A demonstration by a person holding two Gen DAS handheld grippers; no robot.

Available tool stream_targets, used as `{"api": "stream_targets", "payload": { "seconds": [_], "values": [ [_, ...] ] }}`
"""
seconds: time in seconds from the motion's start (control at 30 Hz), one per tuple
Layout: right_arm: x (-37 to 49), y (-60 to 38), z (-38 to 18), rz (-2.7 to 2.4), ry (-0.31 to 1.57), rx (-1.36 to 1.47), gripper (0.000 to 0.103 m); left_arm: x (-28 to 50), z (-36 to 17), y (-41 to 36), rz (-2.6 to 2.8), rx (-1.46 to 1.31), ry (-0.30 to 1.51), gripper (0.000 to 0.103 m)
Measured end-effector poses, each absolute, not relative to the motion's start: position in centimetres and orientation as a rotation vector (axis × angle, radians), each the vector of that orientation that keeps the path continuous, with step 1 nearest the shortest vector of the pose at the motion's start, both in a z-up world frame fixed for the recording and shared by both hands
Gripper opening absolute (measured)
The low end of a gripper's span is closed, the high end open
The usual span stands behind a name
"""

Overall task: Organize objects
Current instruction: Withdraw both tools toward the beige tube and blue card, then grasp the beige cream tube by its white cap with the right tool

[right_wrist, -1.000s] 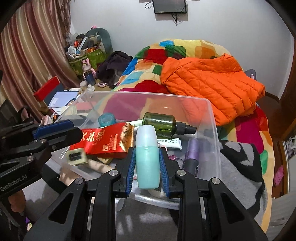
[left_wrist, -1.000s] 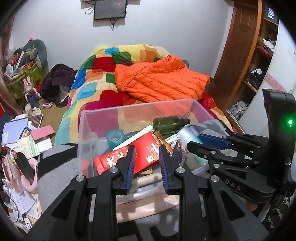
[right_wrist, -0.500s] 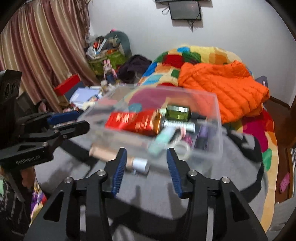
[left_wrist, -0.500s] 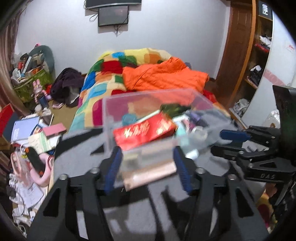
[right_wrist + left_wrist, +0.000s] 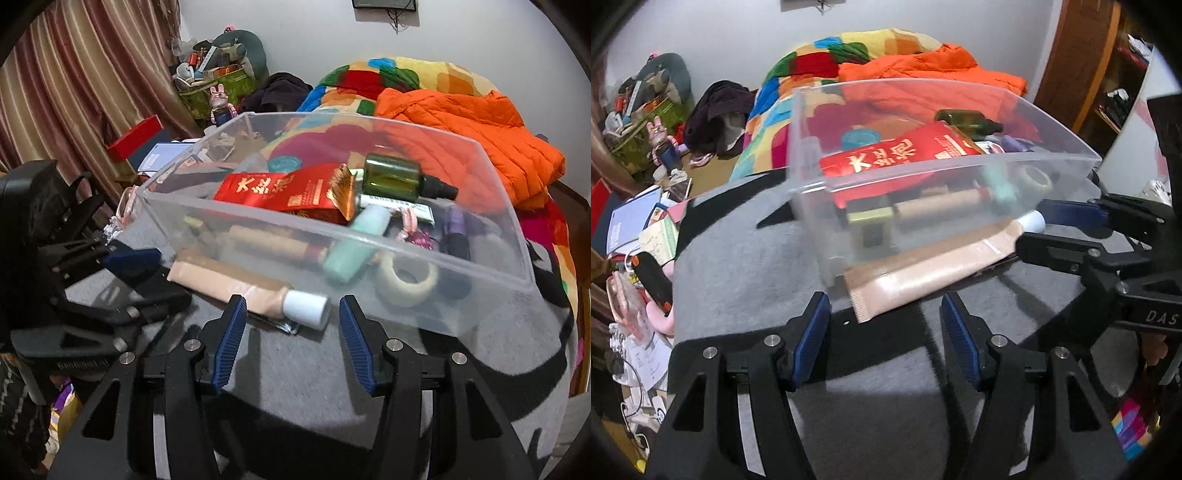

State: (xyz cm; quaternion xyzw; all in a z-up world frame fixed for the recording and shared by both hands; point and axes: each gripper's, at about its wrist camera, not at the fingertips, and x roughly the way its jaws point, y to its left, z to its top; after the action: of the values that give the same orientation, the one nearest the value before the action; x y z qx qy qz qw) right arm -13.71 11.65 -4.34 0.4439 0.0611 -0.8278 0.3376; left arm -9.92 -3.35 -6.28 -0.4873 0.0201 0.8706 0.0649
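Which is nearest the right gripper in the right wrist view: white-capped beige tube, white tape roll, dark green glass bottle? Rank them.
From the right gripper:
1. White-capped beige tube, outside the bin, cap between the open jaws.
2. White tape roll, inside the bin, right front.
3. Dark green glass bottle, atop the pile, farther back.

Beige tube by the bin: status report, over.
Both grippers open: left gripper, right gripper, jaws just opened, nothing held. Beige tube lies on grey blanket against clear bin, white cap between right jaws. Nothing blocking.
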Motion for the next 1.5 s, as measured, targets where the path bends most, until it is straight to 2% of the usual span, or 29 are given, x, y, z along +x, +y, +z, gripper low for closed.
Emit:
{"api": "stream_targets", "payload": {
  "seconds": [0.23, 0.47, 0.63, 0.93, 1.17, 1.2, 1.5],
  "values": [
    [-12.8, 11.3, -4.1, -2.096, 0.14, 1.155, 0.051, -9.2, -5.7, -2.1, 2.583, -1.4, 0.053, 0.062],
    [-11.7, 12.8, -4.0, -1.96, 0.015, 1.208, 0.051, -7.8, -5.1, -1.2, 2.574, -1.372, 0.03, 0.062],
    [-9.3, 13.2, -3.4, -1.978, 0.134, 1.154, 0.051, -5.6, -4.4, -2.8, 2.638, -1.361, -0.044, 0.062],
    [-11.1, 8.3, -4.9, -2.004, 0.408, 1.134, 0.051, -4.0, -4.2, -6.1, 2.719, -1.415, -0.163, 0.062],
    [-9.6, 8.5, -4.9, -1.966, 0.437, 1.1, 0.025, -4.3, -3.4, -6.0, 2.741, -1.393, -0.151, 0.062],
    [-9.3, 8.9, -4.8, -1.964, 0.437, 1.097, 0.018, -4.5, -3.4, -5.7, 2.739, -1.391, -0.15, 0.062],
    [-7.4, 16.3, -4.8, -2.069, 0.382, 1.135, 0.018, -7.5, -3.4, -2.6, 2.689, -1.389, -0.131, 0.064]
  ]
}}
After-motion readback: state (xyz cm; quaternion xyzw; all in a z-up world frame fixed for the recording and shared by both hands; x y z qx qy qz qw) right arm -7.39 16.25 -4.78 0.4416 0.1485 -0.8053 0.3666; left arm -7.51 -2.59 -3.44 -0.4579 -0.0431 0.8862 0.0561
